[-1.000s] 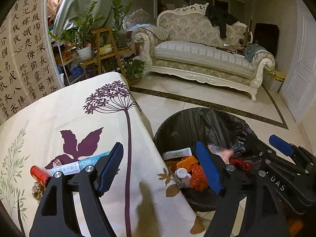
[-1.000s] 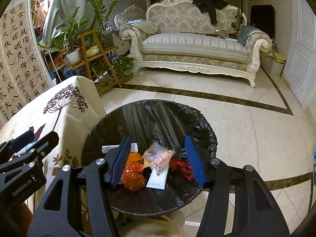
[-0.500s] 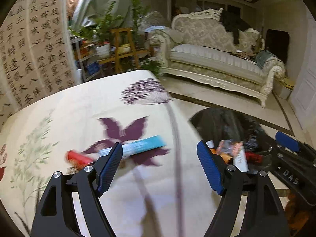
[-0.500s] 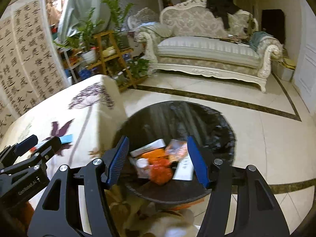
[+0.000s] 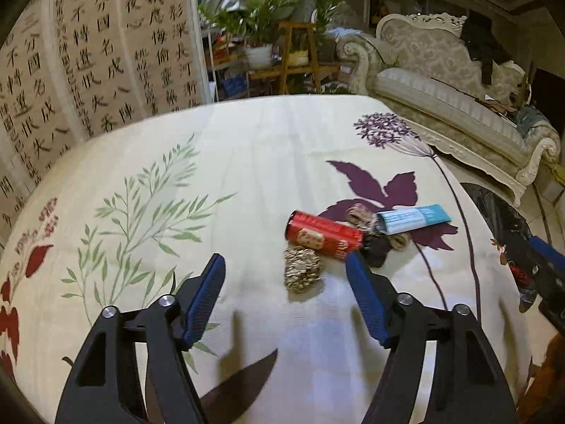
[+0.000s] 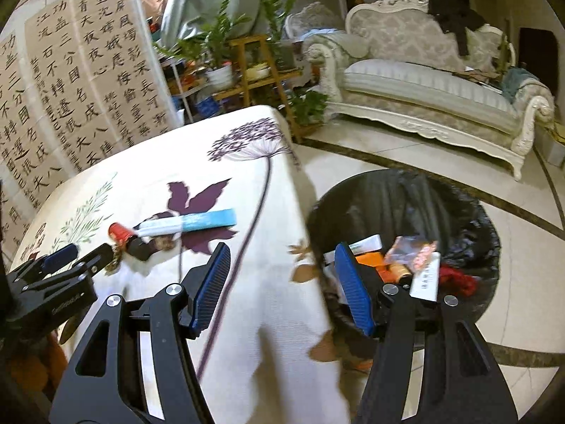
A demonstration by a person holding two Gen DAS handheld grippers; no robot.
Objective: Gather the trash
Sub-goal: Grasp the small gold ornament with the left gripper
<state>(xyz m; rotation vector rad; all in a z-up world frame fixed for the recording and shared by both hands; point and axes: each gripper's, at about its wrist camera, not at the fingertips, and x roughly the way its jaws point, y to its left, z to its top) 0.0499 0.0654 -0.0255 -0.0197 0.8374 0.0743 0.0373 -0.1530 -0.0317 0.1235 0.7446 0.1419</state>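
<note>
While both grippers hang above the scene with nothing between their pads, the trash lies in two lots: some on the table, some in the bin.

Left gripper (image 5: 286, 296): jaws spread wide, empty, above the tablecloth (image 5: 247, 162), just short of the table lot. Its blue pads (image 5: 204, 300) frame a metallic scrubber ball (image 5: 302, 272).

Table lot, clustered on the purple leaf print:
- red can (image 5: 323, 235), lying on its side, touching the ball's far edge;
- blue-and-white tube (image 5: 411, 218), lying flat to the right of the can, near end resting over the twine;
- twine bundle (image 5: 360, 213), partly under the tube;
- black item (image 5: 376, 249), against the can's right end; its kind cannot be told.

Right gripper (image 6: 282, 282): jaws spread wide, empty, straddling the table edge and the bin (image 6: 406, 190) rim.

Bin: black-lined, standing on the tiled floor beside the table's right side. Contents: a white tube (image 6: 427, 279), orange wrappers (image 6: 374, 259), a clear packet (image 6: 409, 247), a red scrap (image 6: 457, 279).

Surroundings: calligraphy screen (image 5: 88, 56) behind the table, potted plants (image 6: 219, 42) on a wooden stand, pale sofa (image 6: 423, 84) across the floor.
</note>
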